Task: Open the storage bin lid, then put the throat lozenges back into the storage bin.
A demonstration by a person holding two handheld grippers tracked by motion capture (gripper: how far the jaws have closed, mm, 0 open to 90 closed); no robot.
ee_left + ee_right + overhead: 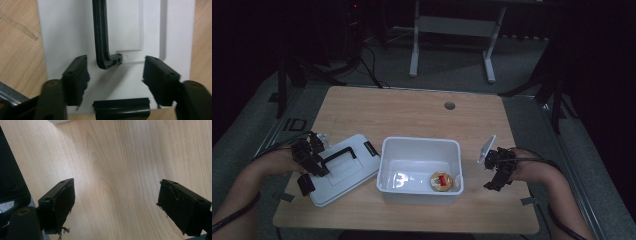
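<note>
Beside lid [343, 169]: bin [420, 147], jar [441, 181] inside.

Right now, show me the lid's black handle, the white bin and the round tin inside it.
black handle [101, 35], left gripper view, on its long bar.
white bin [421, 142], high view, far rim.
round tin [441, 181], high view, its top.

White lid [343, 170] with black handle [102, 37], flat on table.
Lies left of white bin [421, 170], edge touching or just beside it. Handle folded down along the top; black latch [121, 108] at near short edge, another at far edge.
</note>
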